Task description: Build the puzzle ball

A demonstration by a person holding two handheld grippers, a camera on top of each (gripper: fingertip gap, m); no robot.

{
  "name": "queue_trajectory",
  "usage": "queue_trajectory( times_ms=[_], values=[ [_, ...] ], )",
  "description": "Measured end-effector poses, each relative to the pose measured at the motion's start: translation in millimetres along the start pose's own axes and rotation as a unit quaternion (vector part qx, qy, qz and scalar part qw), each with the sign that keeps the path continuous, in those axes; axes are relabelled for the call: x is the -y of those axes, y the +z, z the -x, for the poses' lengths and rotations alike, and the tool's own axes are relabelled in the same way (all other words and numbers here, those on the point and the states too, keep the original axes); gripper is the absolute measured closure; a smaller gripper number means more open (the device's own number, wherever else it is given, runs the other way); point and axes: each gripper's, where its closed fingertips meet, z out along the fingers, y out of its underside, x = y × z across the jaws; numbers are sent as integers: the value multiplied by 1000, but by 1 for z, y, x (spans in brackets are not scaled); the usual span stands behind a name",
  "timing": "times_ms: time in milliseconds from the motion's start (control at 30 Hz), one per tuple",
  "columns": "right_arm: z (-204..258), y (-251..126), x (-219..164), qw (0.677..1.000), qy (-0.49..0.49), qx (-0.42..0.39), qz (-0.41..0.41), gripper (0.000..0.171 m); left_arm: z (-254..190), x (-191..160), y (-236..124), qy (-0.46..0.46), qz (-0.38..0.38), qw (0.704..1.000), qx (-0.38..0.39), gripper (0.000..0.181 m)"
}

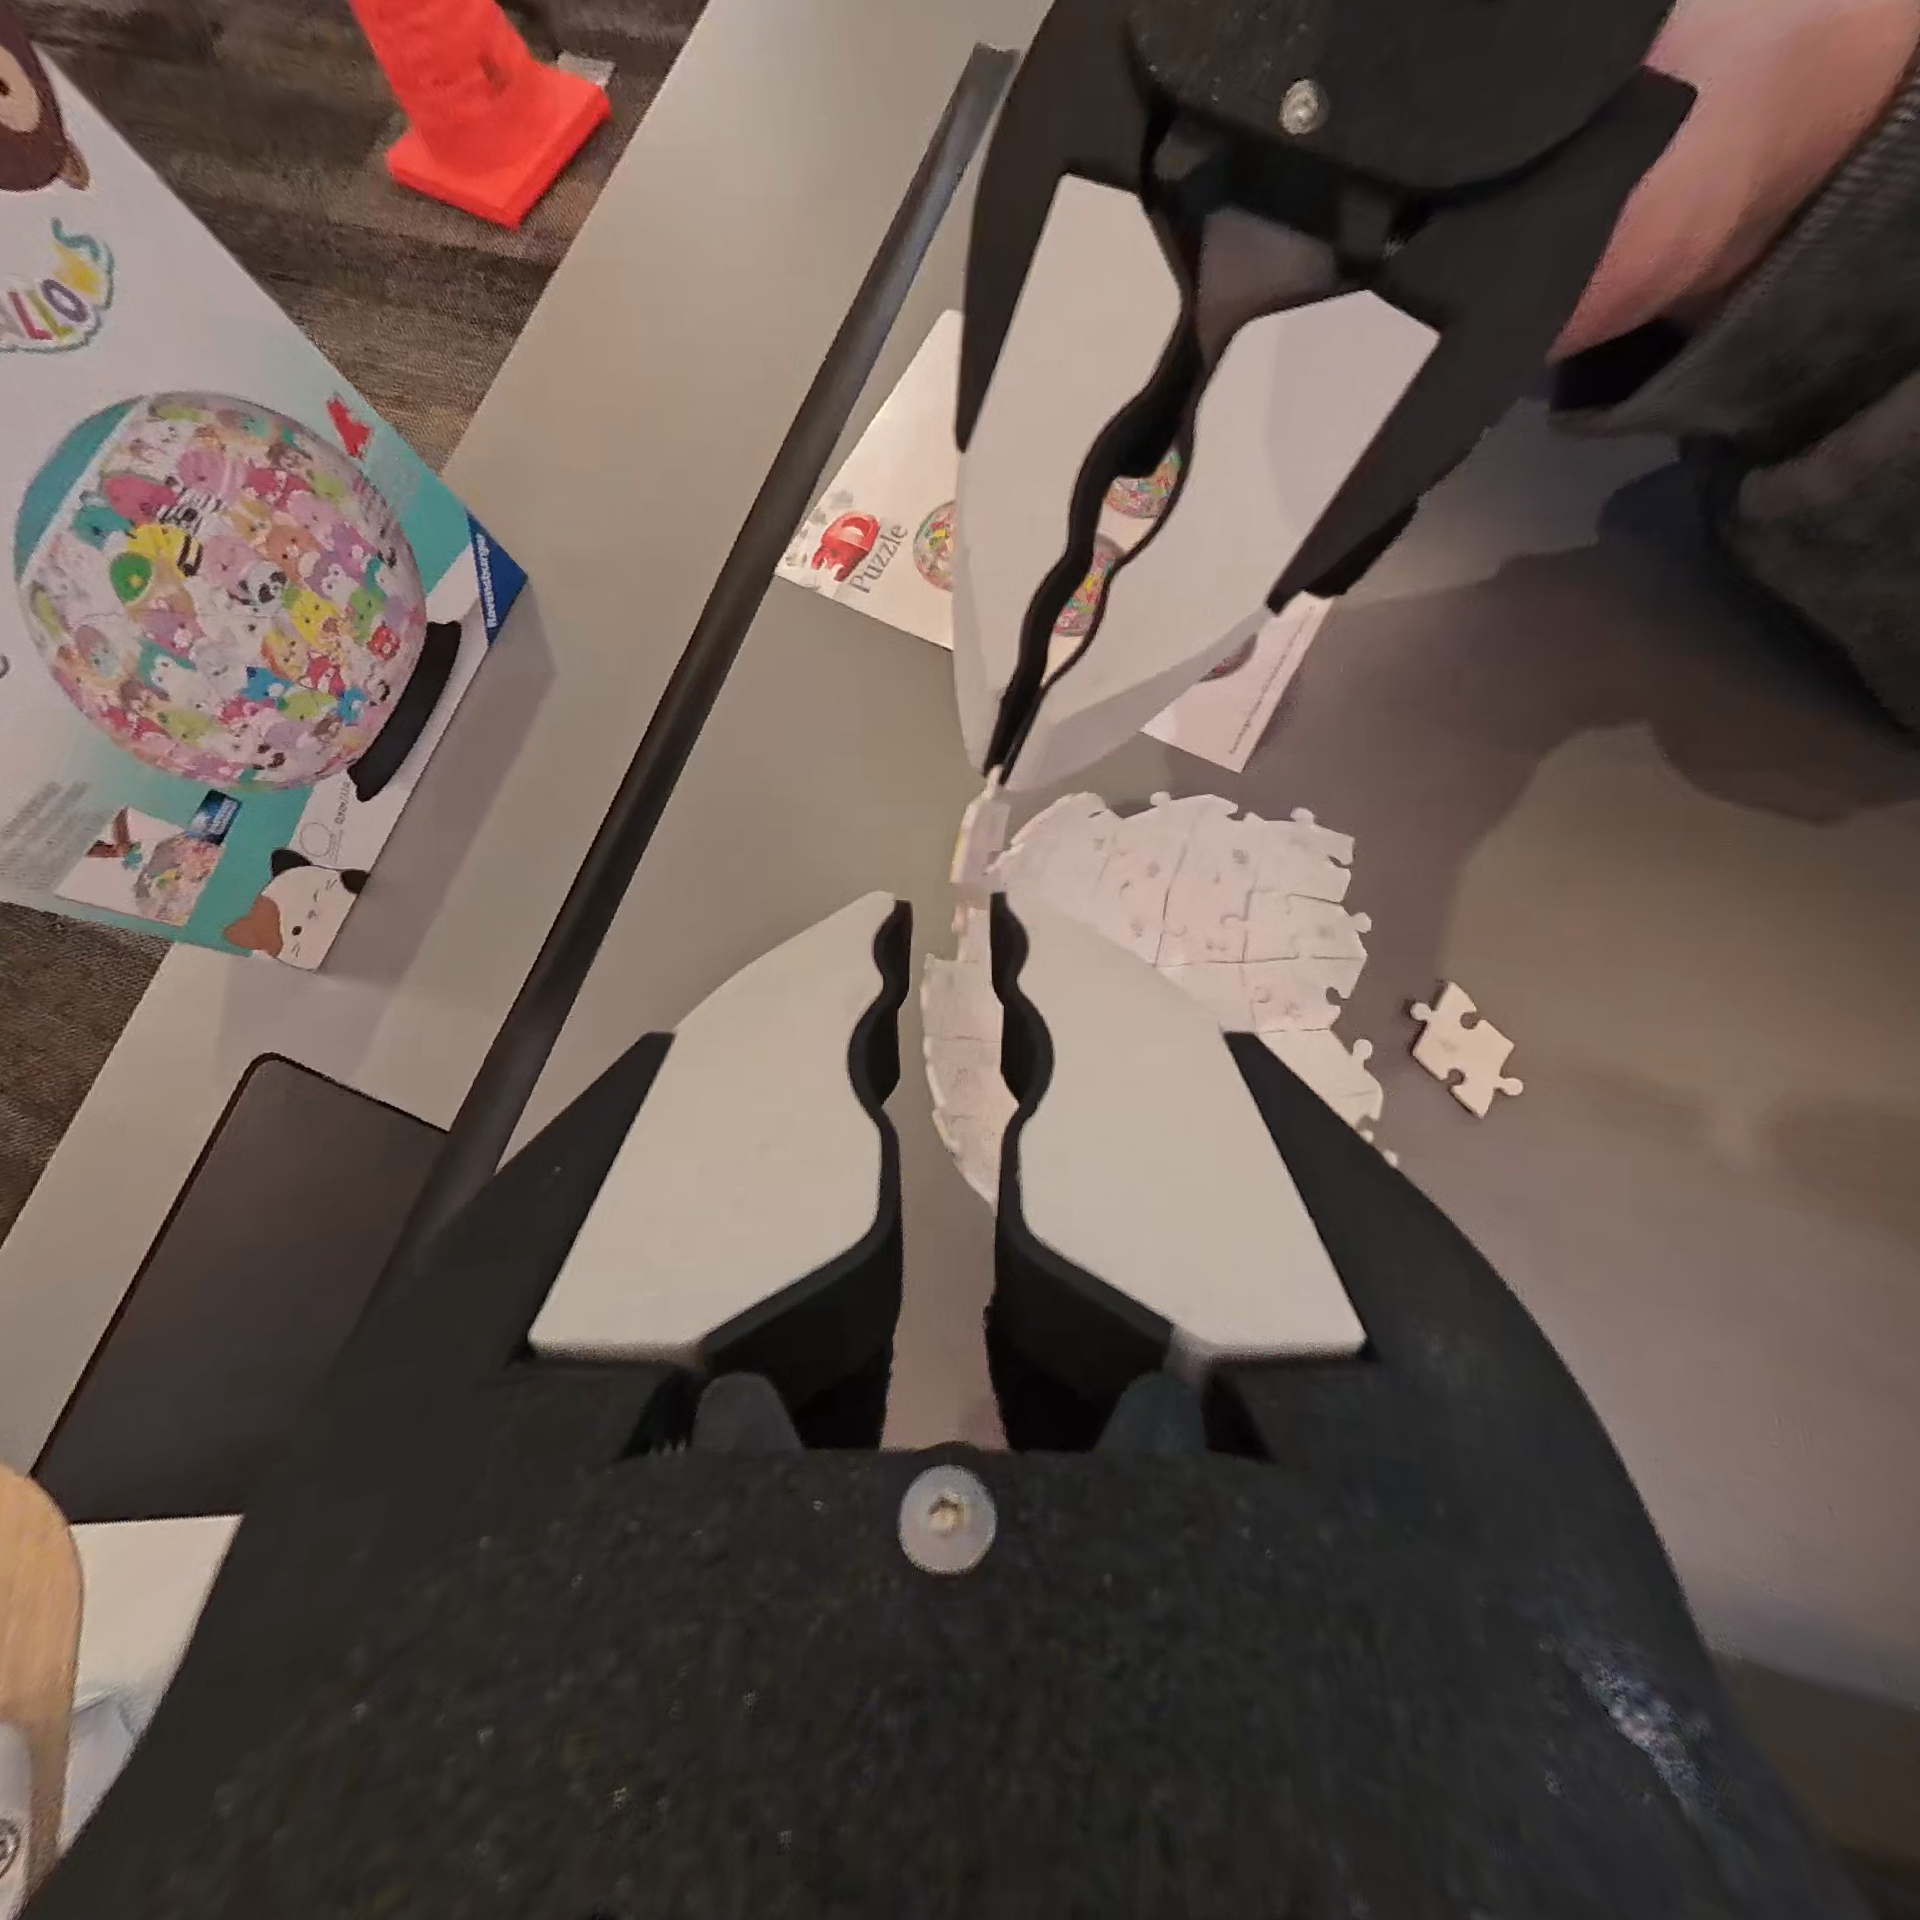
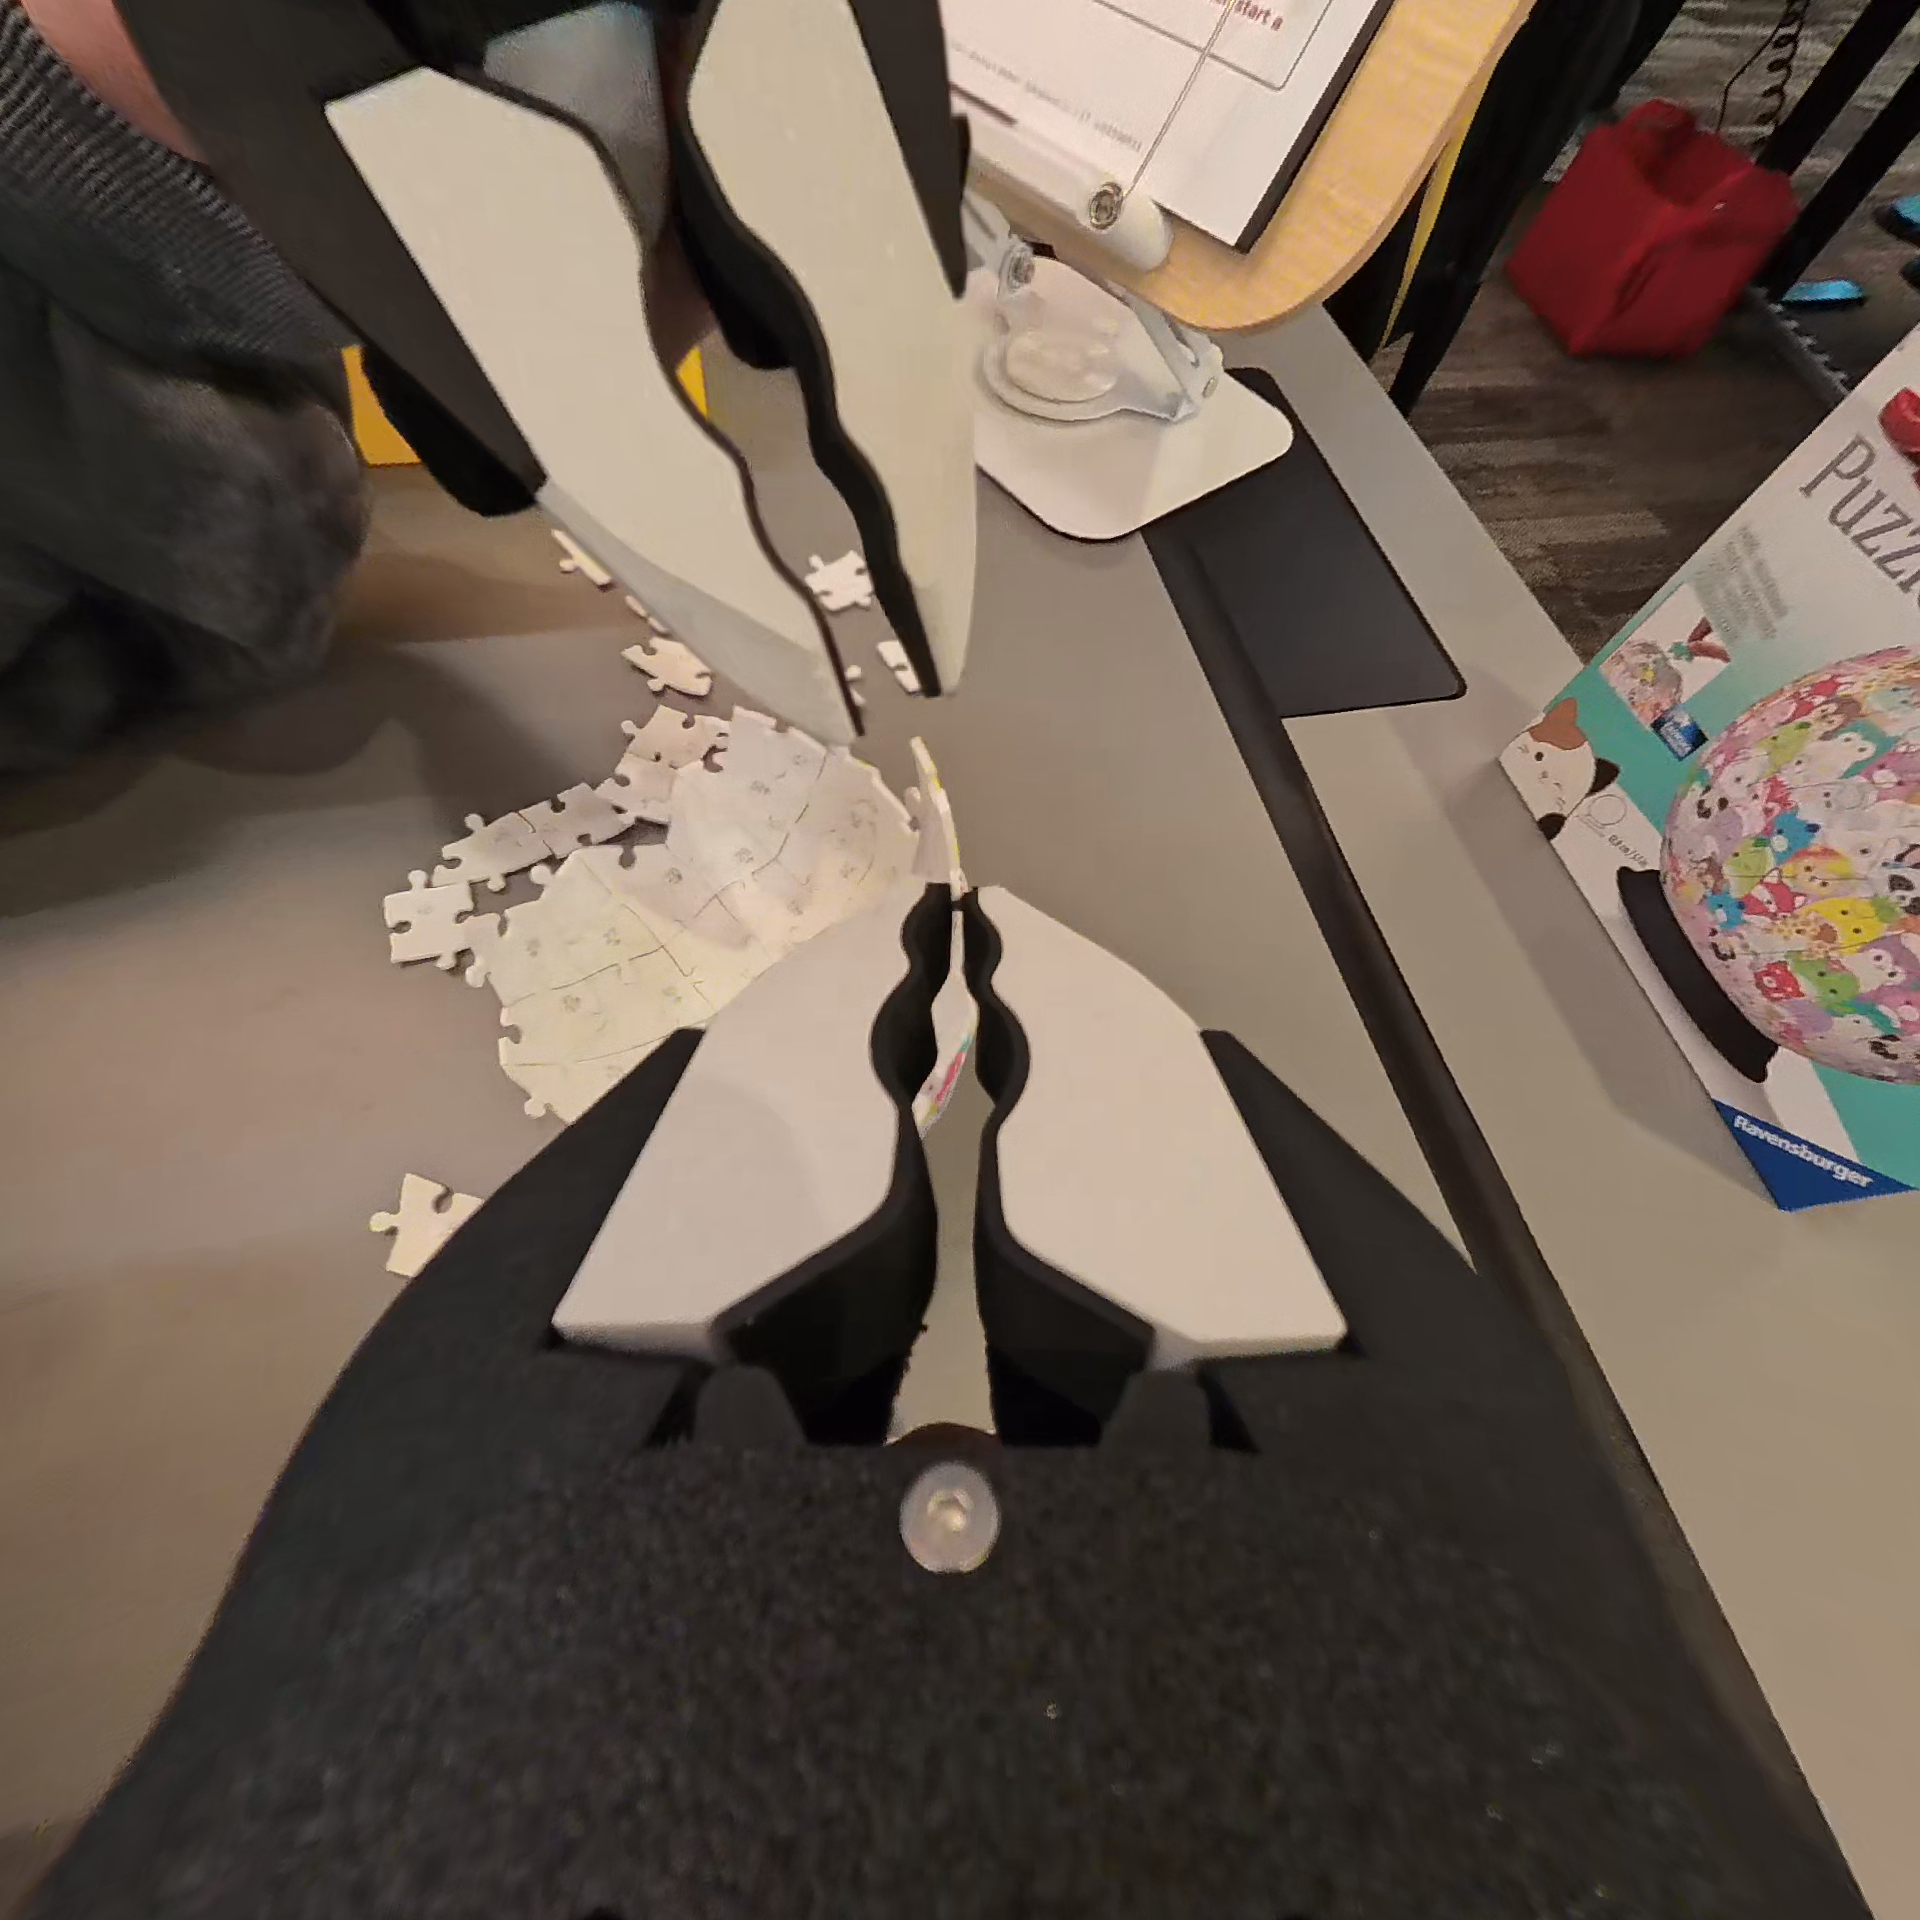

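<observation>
Left wrist view
Left gripper (image 1: 945,914): its fingers are standing a narrow gap apart; the curved puzzle shell (image 1: 1195,904) is showing through that gap, and whether the right-hand finger is touching its edge is hard to tell.
Right gripper (image 1: 995,767): it is reaching in from the top; its tips are pinching a small single piece (image 1: 982,831) held on edge against the shell's rim.
Puzzle shell: it is lying white side up on the grey table (image 1: 1558,1299); its lower part is being hidden by the left gripper.
Loose piece (image 1: 1465,1047): it is lying just beside the shell.
Leaflet (image 1: 883,499): it is being mostly covered by the right gripper.
Box (image 1: 249,623): it is sitting closed on a second table surface beyond a dark bar; its contents are not showing.
Orange cone (image 1: 488,94): it is being cut off by the top edge.

Right wrist view
Right gripper (image 2: 958,902): its fingers are nearly closed on the single piece (image 2: 935,821); a coloured edge is showing in the gap lower down.
Left gripper (image 2: 899,707): its tips are slightly apart just above the shell (image 2: 665,914).
Loose pieces (image 2: 488,862): they are lying scattered at the shell's far side, some hidden behind the left gripper.
Box (image 2: 1756,894): it is being cut off at the right edge.
</observation>
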Motion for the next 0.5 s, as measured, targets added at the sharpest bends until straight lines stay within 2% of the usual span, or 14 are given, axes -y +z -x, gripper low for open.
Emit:
queue_trajectory(
  times_ms=[167, 367, 500],
  values=[
    [5, -1, 8, 1000, 6, 13, -14, 169, -4, -5, 5, 6, 17, 1000, 3, 165],
    [-5, -7, -14, 997, -5, -31, 75, 169, 8, -44, 8, -12, 115, 993, 23, 159],
    [-1, -14, -23, 991, -27, -40, 127, 169, 5, -49, 4, 5, 149, 988, 37, 159]
  ],
)
